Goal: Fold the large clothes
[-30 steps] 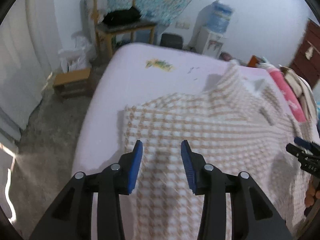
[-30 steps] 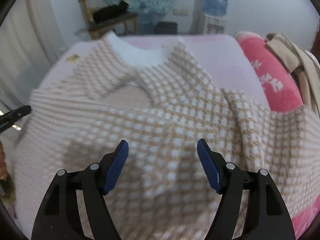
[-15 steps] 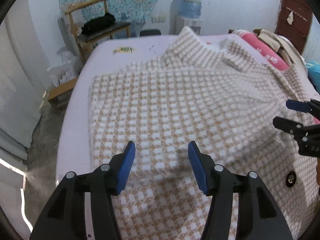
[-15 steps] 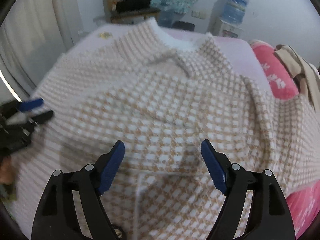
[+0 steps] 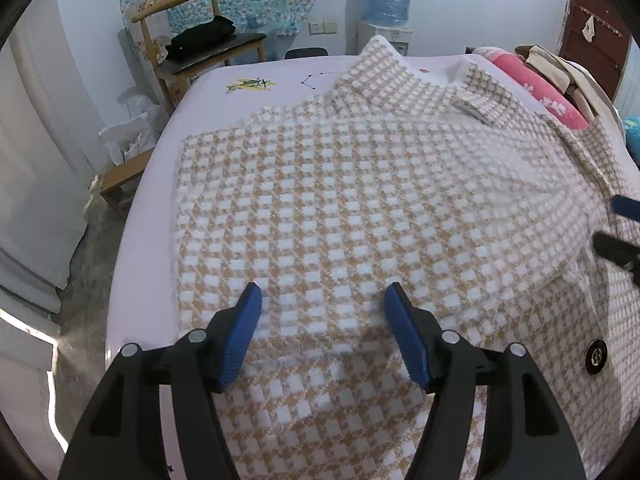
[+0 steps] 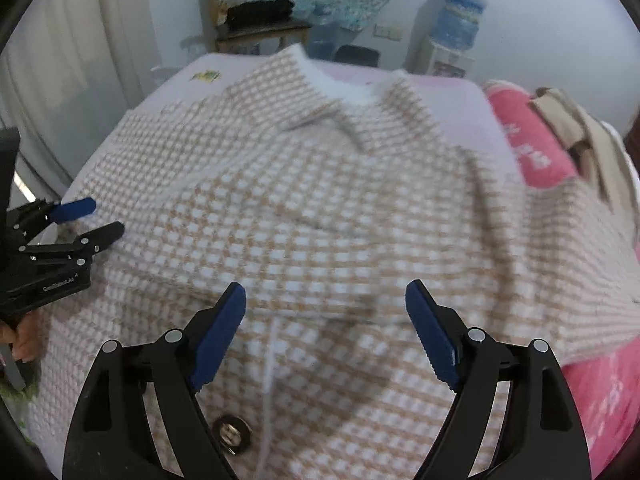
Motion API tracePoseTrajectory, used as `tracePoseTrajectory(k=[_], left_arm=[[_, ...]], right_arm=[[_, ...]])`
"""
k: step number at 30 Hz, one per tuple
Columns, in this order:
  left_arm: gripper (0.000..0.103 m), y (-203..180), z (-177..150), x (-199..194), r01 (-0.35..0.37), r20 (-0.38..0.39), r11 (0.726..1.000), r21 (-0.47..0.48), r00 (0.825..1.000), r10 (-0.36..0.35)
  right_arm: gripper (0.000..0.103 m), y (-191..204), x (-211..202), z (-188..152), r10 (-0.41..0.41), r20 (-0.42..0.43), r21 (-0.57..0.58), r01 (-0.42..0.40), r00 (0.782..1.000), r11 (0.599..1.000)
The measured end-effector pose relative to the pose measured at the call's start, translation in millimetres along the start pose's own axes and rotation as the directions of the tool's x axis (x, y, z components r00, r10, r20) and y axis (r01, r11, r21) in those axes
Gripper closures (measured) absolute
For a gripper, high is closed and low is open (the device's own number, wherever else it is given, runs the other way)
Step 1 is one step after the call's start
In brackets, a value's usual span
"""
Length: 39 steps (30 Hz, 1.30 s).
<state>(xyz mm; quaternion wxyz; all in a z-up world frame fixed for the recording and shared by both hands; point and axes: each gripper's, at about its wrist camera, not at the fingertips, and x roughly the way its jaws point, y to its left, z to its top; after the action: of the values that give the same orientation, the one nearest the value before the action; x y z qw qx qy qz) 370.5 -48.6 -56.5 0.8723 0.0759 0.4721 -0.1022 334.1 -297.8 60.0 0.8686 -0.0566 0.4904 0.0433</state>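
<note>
Both grippers drawn back since earlier frame; more checked jacket (image 5: 360, 208) visible, spread flat on pink bed (image 5: 152, 216), collar far end. Left gripper (image 5: 322, 312) and right gripper (image 6: 326, 312) wide open, empty, above near hem; folded left panel edge nearer left gripper.

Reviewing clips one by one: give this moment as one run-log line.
task: fold large clothes | left gripper: open, empty | right gripper: open, empty | checked jacket: spread on bed, collar far end
</note>
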Motion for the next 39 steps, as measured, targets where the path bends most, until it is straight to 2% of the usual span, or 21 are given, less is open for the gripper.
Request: tracePoseTrajectory(k=[6,9,14,16,22,26,30,33,39], left_arm=[[0.039,2,1,1,0.004,-0.005,1.0,-0.021,1.0,-0.004],[0.039,3,1,1,0.004,-0.006,1.0,-0.022,1.0,-0.004],[0.038,3,1,1,0.007,-0.01,1.0,-0.026,1.0,-0.007],[0.038,3,1,1,0.006,-0.009,1.0,-0.023,1.0,-0.006],[0.037,4,2,1,0.005,-0.019,1.0,-0.029,1.0,-0.005],[0.036,4,2,1,0.003,-0.025,0.999,-0.033,1.0,-0.004],[0.036,3,2,1,0.004,-0.026,0.999,-0.036,1.0,-0.005],[0.036,4,3,2,0.003,-0.028,0.999,-0.033,1.0,-0.004],[0.035,3,2,1,0.002,-0.033,0.999,-0.034,0.999,-0.003]], right_arm=[[0.02,-55,-27,-5,-0.03,0.026,0.122,0.026,0.999,0.992],[0.019,-95,-37,-11,-0.063,0.028,0.202,0.056,0.998,0.978],[0.019,-176,-56,-27,-0.098,0.026,0.391,0.08,0.995,0.917],[0.019,-221,-65,-38,-0.121,0.019,0.483,0.097,0.992,0.87],[0.019,-329,-85,-66,-0.193,-0.031,0.66,0.165,0.981,0.733],[0.019,-392,-86,-85,-0.187,-0.065,0.762,0.17,0.98,0.625],[0.02,-432,-76,-101,-0.148,-0.062,0.845,0.131,0.987,0.519],[0.026,-453,-60,-104,-0.111,-0.035,0.884,0.083,0.993,0.46],[0.034,-473,-31,-109,-0.104,-0.048,0.925,0.083,0.993,0.371]])
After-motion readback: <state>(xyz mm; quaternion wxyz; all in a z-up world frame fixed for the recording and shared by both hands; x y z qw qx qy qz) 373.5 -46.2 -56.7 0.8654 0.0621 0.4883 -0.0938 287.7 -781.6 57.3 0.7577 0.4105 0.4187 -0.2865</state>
